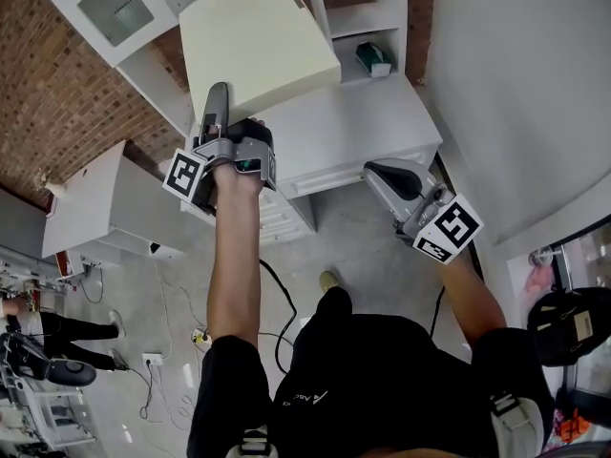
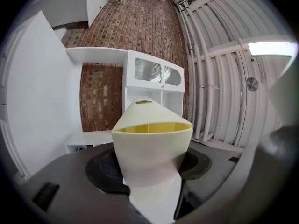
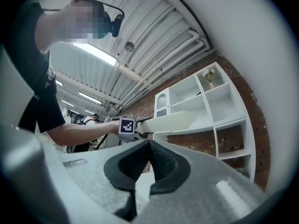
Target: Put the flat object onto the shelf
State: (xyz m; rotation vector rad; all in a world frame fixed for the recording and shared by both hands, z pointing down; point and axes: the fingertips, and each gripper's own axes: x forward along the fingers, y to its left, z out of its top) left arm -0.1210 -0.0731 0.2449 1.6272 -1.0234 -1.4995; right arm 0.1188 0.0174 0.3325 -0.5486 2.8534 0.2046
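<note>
Aloft above the white shelf unit (image 1: 372, 122), the cream flat object (image 1: 258, 51) sits clamped by one edge in the left gripper (image 1: 218, 113), its jaws spread wide. Nearby, the right gripper (image 3: 149, 148) is empty, its jaws pressed together.

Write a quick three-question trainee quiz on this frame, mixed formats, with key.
1. True or false: the right gripper has its jaws wide apart.
2. What grips the flat object? A. left gripper B. right gripper C. both
3. Fill in: the wall behind the shelf is made of ___.
Key: 1. False: its jaws are together, with nothing between them. 2. A. 3. brick.
</note>
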